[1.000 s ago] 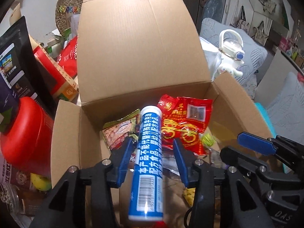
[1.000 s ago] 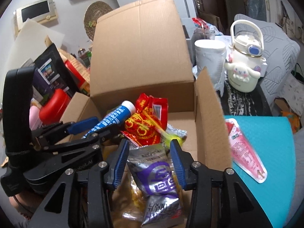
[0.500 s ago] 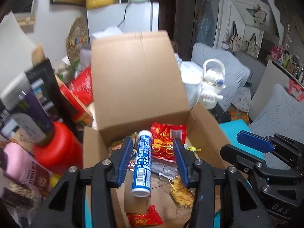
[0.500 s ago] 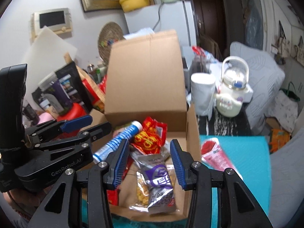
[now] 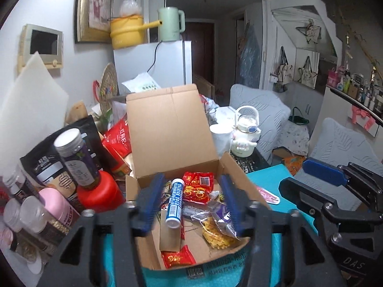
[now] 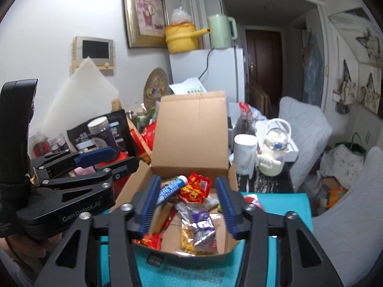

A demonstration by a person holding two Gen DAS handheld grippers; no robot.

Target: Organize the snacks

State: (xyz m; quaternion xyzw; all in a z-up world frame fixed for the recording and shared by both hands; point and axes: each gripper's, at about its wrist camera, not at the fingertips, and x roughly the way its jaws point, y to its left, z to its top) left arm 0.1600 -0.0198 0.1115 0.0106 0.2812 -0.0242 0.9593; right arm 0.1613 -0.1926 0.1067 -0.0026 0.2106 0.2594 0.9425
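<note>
An open cardboard box [image 5: 167, 131] stands on a teal mat [image 5: 268, 179] with its lid upright. Inside lie a blue-and-white tube [image 5: 174, 202], a red packet [image 5: 198, 187], a silver-purple chip bag [image 5: 221, 217] and a small red packet [image 5: 177, 259]. My left gripper [image 5: 191, 203] hovers above the box's near side. Its jaws are opening, with nothing between the pads. My right gripper [image 6: 189, 203] hangs beside it over the same box [image 6: 191, 131]. Its jaws are opening too and hold nothing. Below it lie the tube [image 6: 171, 189] and the chip bag [image 6: 202, 227].
Jars, bottles and a red container [image 5: 100, 193] crowd the box's left. A white paper roll [image 5: 220, 136] and a white cartoon bottle [image 5: 245, 138] stand to the right behind it. A pink packet [image 5: 269, 197] lies on the mat. A fridge stands behind, grey cushioned seats at the right.
Both grippers have drawn back and risen away from the box, so it looks smaller. Their jaws have spread wider. The tube and the chip bag stay lying in the box.
</note>
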